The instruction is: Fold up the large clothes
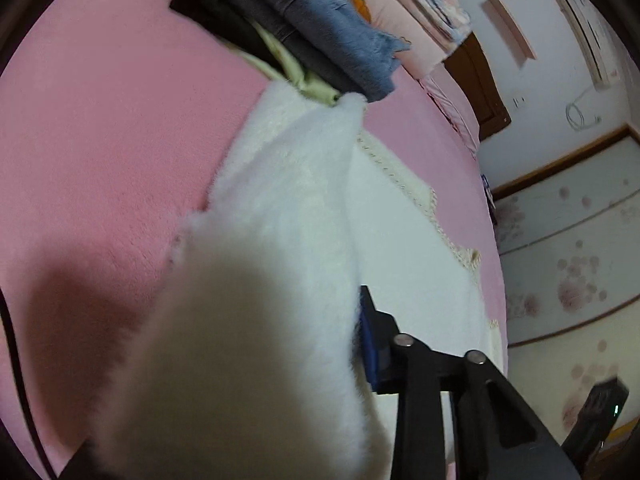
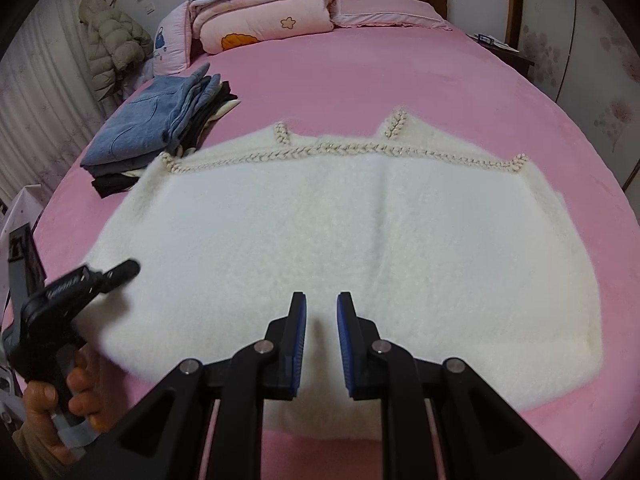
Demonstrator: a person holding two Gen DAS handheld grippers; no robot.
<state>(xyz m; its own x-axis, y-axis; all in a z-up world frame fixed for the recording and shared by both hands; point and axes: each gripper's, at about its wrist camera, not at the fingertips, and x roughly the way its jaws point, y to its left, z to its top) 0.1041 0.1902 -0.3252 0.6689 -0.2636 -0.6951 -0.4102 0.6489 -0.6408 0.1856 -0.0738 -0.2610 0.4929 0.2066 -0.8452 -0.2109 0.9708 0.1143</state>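
The pink bed carries everything here. Spread flat across its near half lies the white fluffy garment, braided trim along its far edge. At far left sits a stack of folded clothes, denim on top, with folded quilts by the headboard.

The step in hand looks like the first side fold: in the left wrist view the garment's left edge is lifted off the bed and drapes up against the camera. The left tool appears closed on that edge, though only one blue pad shows and fleece hides the other, so the grip is a judgement. The next move probably calls for carrying this edge rightwards across the body and laying it flat.

The right tool hovers over the near hem, jaws a little apart, holding nothing. The person's left hand grips its handle at the garment's near-left corner.
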